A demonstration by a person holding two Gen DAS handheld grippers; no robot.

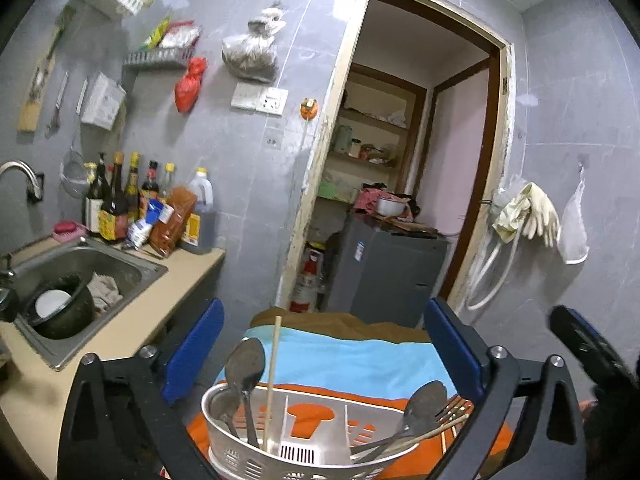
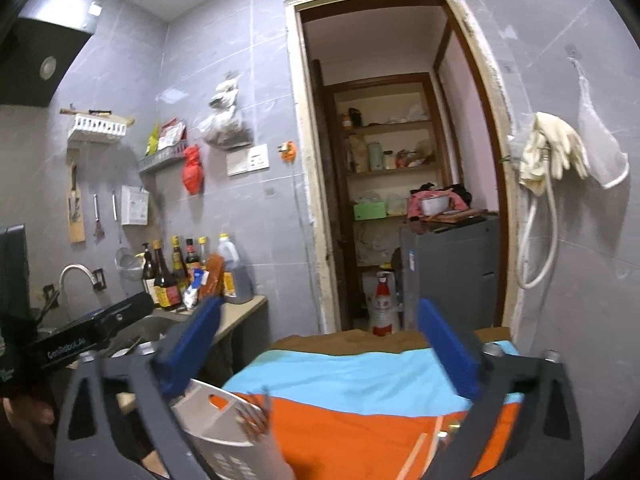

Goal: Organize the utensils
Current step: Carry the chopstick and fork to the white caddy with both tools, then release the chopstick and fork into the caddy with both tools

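A pale plastic utensil caddy [image 1: 304, 452] stands on an orange and blue cloth [image 1: 340, 360], low in the left wrist view. Its left compartment holds two dark spoons [image 1: 244, 364] and an upright chopstick [image 1: 274, 368]. Its right compartment holds a spoon [image 1: 424, 404], a fork [image 1: 458, 404] and chopsticks, all leaning right. My left gripper [image 1: 326, 312] is open, its blue pads wide of the caddy and touching nothing. My right gripper [image 2: 320, 308] is open too, with only the cloth [image 2: 360, 420] between its pads. The caddy [image 2: 224, 424] shows blurred at its lower left.
A steel sink [image 1: 132, 264] with a dark pot and a white bowl lies to the left. Sauce bottles [image 1: 136, 200] crowd the counter behind it. Straight ahead is a doorway with a grey cabinet [image 1: 392, 276]. Rubber gloves [image 1: 532, 216] and a hose hang on the right wall.
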